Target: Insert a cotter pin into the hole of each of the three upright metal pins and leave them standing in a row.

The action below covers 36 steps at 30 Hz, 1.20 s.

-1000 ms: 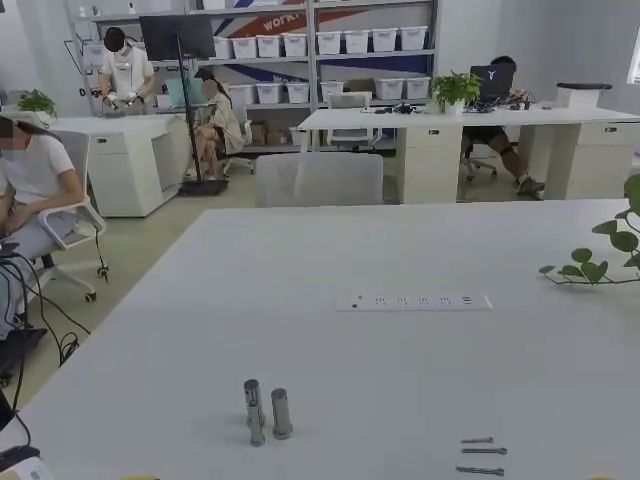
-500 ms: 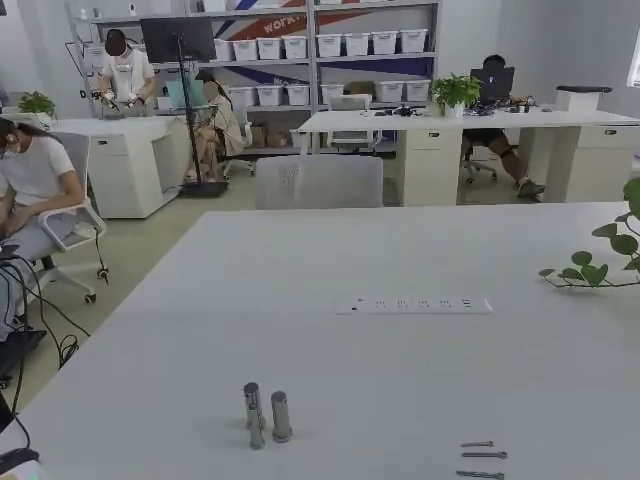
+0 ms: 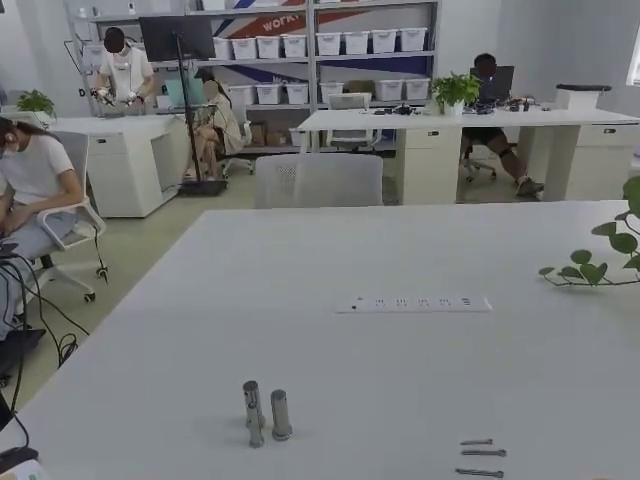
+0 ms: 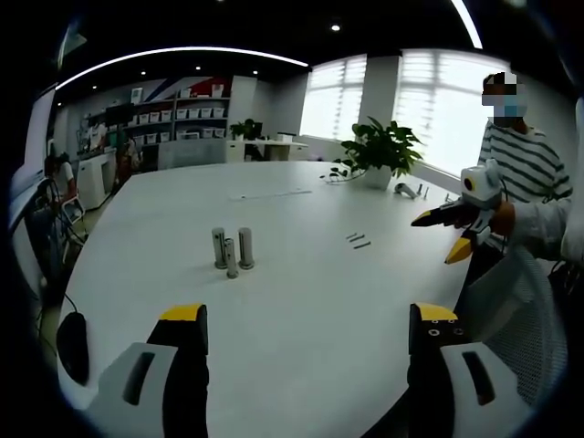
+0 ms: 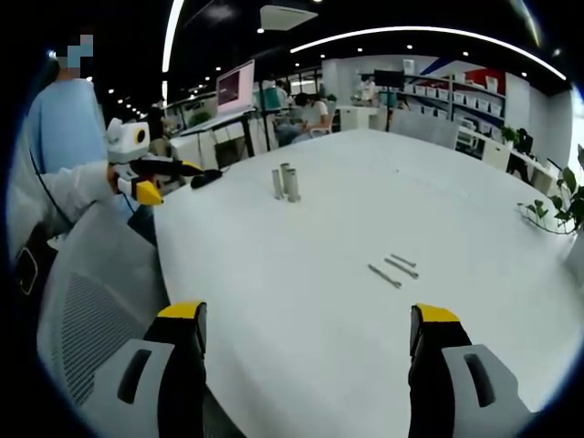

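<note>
- Head view: three metal pins (image 3: 262, 411) stand upright in a tight cluster close to the table's (image 3: 420, 240) near edge, left of its middle. Three cotter pins (image 3: 481, 456) lie flat and parallel near the same edge, well apart to the right, probably laid out so each can be picked singly. A power strip (image 3: 413, 303) sits mid-table.
- Left gripper view: the left gripper (image 4: 307, 318) hangs off the near edge, jaws spread wide with nothing between them, aimed at the metal pins (image 4: 231, 249). The right gripper (image 4: 444, 234) is off the table's edge, jaws parted and bare.
- Right gripper view: the right gripper (image 5: 307, 315) is likewise gaping and empty, with the cotter pins (image 5: 392, 267) just ahead. This suggests it will fetch them while the left gripper (image 5: 173, 179) steadies a pin. No cotter pin looks inserted.
</note>
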Motion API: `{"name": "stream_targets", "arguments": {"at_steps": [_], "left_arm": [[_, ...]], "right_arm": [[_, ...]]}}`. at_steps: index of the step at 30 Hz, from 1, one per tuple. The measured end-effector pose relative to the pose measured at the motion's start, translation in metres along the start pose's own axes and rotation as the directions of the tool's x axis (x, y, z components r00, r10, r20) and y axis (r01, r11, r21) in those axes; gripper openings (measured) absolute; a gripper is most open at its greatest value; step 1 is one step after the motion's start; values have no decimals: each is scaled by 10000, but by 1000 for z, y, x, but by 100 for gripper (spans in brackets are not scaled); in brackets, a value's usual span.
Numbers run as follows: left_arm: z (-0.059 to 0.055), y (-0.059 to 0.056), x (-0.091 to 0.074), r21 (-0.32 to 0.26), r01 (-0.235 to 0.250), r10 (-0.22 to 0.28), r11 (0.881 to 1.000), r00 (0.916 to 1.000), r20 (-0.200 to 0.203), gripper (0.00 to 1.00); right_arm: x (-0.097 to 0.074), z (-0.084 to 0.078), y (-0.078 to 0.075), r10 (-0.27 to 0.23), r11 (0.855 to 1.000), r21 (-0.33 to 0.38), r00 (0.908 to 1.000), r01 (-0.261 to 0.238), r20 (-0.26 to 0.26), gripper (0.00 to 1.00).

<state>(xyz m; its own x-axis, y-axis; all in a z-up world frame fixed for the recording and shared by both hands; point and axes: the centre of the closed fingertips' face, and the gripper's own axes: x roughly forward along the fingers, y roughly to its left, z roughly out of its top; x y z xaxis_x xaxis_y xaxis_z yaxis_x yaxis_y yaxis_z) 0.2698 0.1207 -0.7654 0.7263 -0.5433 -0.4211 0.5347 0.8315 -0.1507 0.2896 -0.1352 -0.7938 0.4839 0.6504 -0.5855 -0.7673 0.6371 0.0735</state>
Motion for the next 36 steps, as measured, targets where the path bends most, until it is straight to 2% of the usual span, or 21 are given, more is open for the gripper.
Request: {"name": "stream_targets", "arguments": {"at_steps": [9, 17, 21, 24, 30, 34, 36], "left_arm": [[0, 1, 2, -62, 17, -17, 10000, 10000, 19, 91], [3, 7, 9, -121, 59, -58, 9999, 9999, 107, 90], [5, 16, 16, -149, 147, -146, 9998, 9999, 84, 89], [10, 26, 20, -240, 144, -139, 9996, 9997, 209, 87], [19, 43, 31, -425, 49, -33, 9991, 9993, 383, 78], [20, 52, 42, -129, 29, -25, 9999, 9995, 328, 69], [18, 56, 48, -33, 116, -115, 9999, 9996, 267, 62]], "right_arm": [[0, -2, -1, -17, 10000, 40, 10000, 17, -42, 94], [0, -3, -1, -24, 10000, 75, 10000, 24, -63, 94], [1, -4, -2, -25, 10000, 71, 9999, 26, -117, 94], [1, -4, -3, -45, 10000, 76, 9999, 47, -155, 94], [1, -6, -4, -90, 9999, 112, 9997, 93, -238, 93], [1, -6, -6, -137, 9998, 141, 9995, 141, -295, 93], [0, -6, -6, -157, 9998, 135, 9993, 161, -332, 93]]}}
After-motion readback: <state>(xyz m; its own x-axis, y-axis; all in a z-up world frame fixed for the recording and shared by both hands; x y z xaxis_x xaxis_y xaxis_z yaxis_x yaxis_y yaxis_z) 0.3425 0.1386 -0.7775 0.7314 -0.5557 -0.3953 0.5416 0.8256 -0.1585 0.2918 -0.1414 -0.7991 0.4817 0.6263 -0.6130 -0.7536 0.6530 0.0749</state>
